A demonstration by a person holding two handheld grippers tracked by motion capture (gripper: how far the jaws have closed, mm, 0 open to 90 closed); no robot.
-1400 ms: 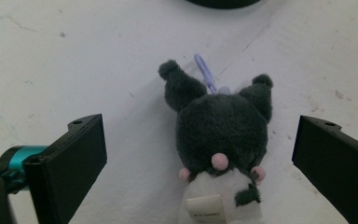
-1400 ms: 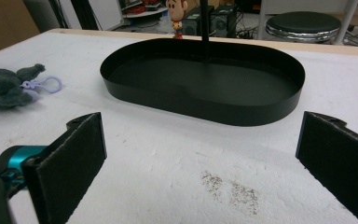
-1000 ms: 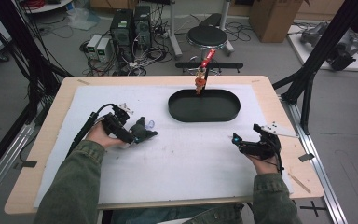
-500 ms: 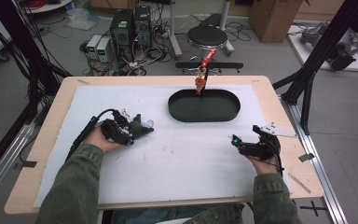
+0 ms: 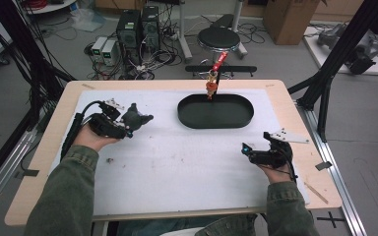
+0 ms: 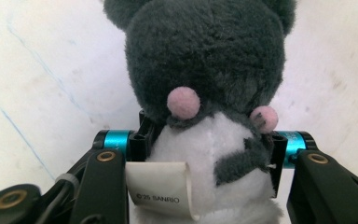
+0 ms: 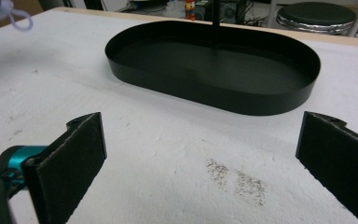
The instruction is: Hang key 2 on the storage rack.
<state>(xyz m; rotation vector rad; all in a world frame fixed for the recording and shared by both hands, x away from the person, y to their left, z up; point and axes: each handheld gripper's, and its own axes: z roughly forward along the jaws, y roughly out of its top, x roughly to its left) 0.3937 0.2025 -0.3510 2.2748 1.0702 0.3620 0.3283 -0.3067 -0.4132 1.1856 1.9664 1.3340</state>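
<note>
One table (image 5: pixel 295 128) carries one white mat (image 5: pixel 187 162). One black oval tray (image 5: pixel 215 111) sits at 12 o'clock. One grey plush toy (image 5: pixel 135 118) is at 10 o'clock. Two grippers: left (image 5: pixel 140 119), right (image 5: pixel 248 151). One stool (image 5: pixel 218 37) and two computer towers (image 5: pixel 138 27) stand beyond.

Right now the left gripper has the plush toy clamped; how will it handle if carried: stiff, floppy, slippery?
Probably soft: the plush toy bulges past the left gripper, whose jaws press into its white belly. Likely light for its size, being fuzzy fabric. Its pile should resist slipping, though the big head above the grip may flop; the paper tag hangs loose.
</note>
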